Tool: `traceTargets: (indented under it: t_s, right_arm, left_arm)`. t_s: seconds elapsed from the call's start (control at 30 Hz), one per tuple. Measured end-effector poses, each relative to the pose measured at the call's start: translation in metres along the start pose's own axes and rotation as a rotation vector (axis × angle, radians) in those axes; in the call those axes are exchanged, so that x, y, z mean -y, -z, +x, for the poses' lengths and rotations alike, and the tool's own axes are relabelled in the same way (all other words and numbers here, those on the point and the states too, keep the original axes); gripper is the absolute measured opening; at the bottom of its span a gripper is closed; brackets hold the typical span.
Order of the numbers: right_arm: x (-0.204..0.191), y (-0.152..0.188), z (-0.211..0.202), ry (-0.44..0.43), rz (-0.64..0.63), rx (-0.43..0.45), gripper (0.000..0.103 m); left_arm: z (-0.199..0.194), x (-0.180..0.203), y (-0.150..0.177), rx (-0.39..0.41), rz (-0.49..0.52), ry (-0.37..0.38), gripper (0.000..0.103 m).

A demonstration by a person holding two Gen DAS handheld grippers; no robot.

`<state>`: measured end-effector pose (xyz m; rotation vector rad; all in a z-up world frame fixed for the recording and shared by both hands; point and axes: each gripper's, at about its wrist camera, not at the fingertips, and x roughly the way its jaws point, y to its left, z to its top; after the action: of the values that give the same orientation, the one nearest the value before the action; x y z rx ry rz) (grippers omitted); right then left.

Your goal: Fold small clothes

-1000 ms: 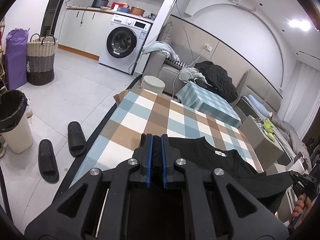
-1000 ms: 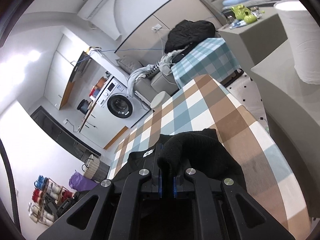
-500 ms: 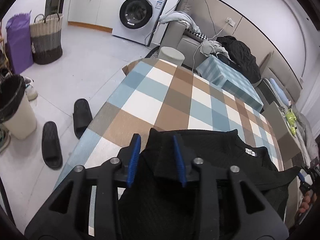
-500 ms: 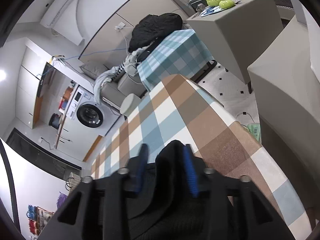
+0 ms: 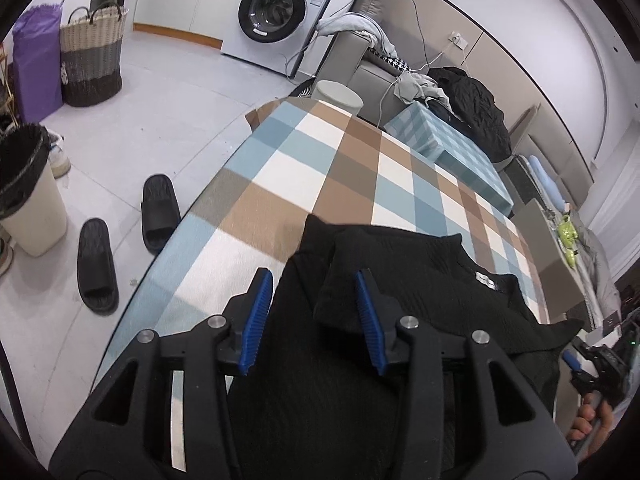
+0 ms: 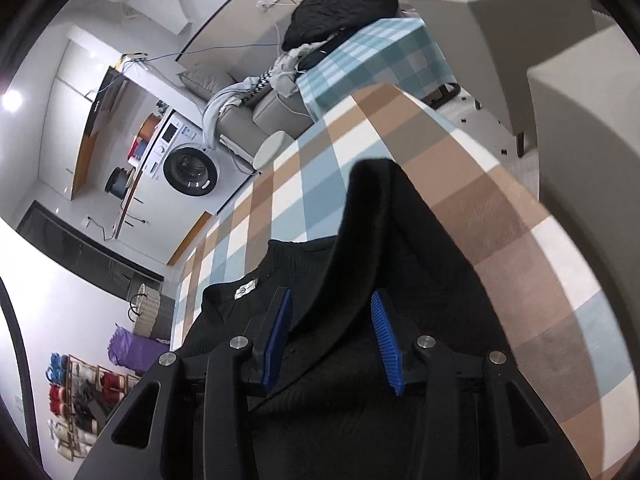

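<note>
A small black knit top (image 5: 420,280) lies spread on the checked tablecloth (image 5: 320,160), its white neck label (image 5: 486,280) facing up. My left gripper (image 5: 314,304) is open; a folded black sleeve edge lies loose between its blue pads (image 5: 256,316). My right gripper (image 6: 334,328) is open too, with a raised fold of the same top (image 6: 380,232) standing between its blue pads (image 6: 386,344). The label also shows in the right wrist view (image 6: 246,292). The right gripper also shows at the lower right of the left wrist view (image 5: 592,364).
The table edge (image 5: 188,216) drops to a tiled floor with two black slippers (image 5: 120,240) and a bin (image 5: 28,192). A second checked table (image 5: 448,148), a sofa with clothes (image 5: 468,100) and a grey cabinet (image 6: 500,12) stand beyond.
Both grippers were shut on the black top a second ago. Both have opened wide and let go of it. The top now lies on the table.
</note>
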<state>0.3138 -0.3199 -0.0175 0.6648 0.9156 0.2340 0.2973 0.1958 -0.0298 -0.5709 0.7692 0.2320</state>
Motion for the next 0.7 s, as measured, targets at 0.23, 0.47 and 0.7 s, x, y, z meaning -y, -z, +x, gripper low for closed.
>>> traceTargets:
  t_s: [0.23,0.47,0.7]
  right_arm:
    - [-0.002,0.004,0.007,-0.014,0.005,-0.024,0.042]
    - [0.001,0.006,0.007,-0.004,0.016,-0.036,0.042]
    - [0.013,-0.004,0.007,0.008,0.073,-0.015,0.042]
  left_arm:
    - [-0.011,-0.003,0.014,-0.023,-0.006,0.040,0.039]
    - [0.003,0.012,0.007,-0.030,-0.003,0.071,0.039]
    - [0.003,0.024,-0.010,0.037,0.002,0.103,0.006]
